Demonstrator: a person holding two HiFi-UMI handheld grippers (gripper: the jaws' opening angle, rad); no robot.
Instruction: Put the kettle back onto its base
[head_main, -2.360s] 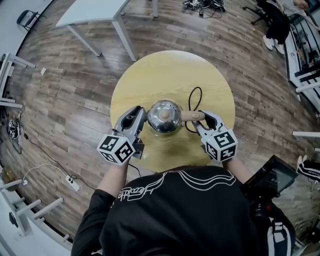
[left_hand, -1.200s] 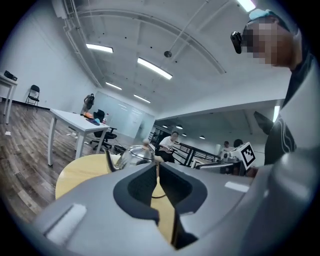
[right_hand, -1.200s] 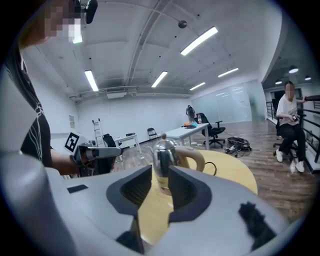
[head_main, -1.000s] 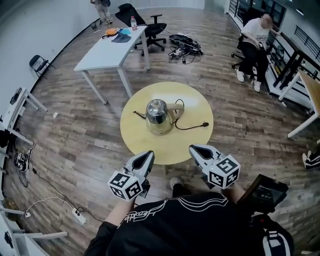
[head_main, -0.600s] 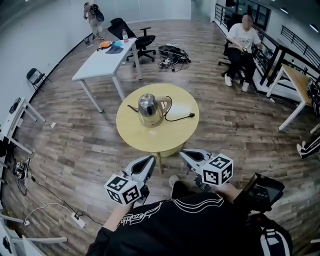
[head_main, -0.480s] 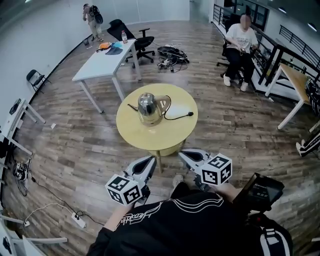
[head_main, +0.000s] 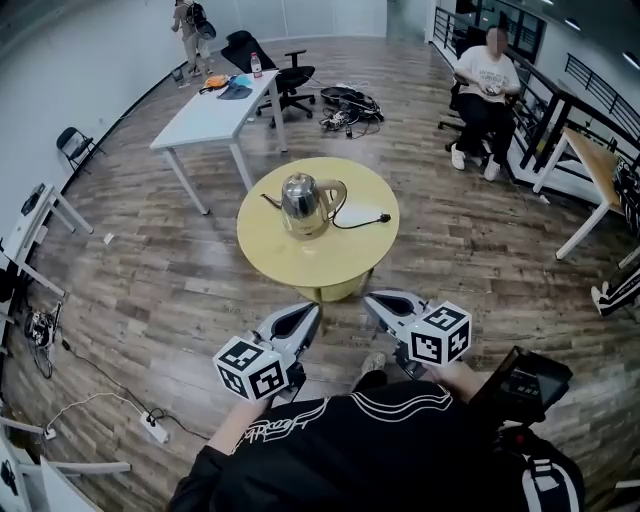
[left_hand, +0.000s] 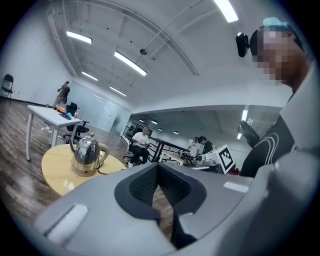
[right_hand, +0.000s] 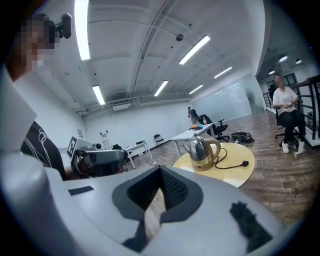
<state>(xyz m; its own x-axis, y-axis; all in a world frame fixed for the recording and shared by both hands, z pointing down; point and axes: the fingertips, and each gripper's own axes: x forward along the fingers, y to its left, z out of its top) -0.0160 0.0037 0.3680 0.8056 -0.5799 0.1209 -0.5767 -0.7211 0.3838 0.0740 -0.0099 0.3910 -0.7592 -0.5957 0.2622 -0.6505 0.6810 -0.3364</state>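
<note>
A shiny steel kettle (head_main: 303, 203) with a tan handle stands upright on its base on the round yellow table (head_main: 310, 260); its black cord and plug (head_main: 381, 217) trail to the right. The kettle (left_hand: 88, 155) appears far off in the left gripper view, and again as the kettle (right_hand: 202, 148) in the right gripper view. My left gripper (head_main: 308, 313) and right gripper (head_main: 374, 300) are held side by side well short of the table, both shut with nothing between the jaws.
A white desk (head_main: 215, 110) with items and an office chair (head_main: 285, 70) stand beyond the table. A seated person (head_main: 488, 85) is at the far right by dark railings. Cables lie on the wooden floor (head_main: 150, 290); a power strip (head_main: 160, 430) lies at lower left.
I have stepped back from the table: 2.4 s ago the grippers flanked the kettle, now they hang far from it. In the last half second the scene barely shifts.
</note>
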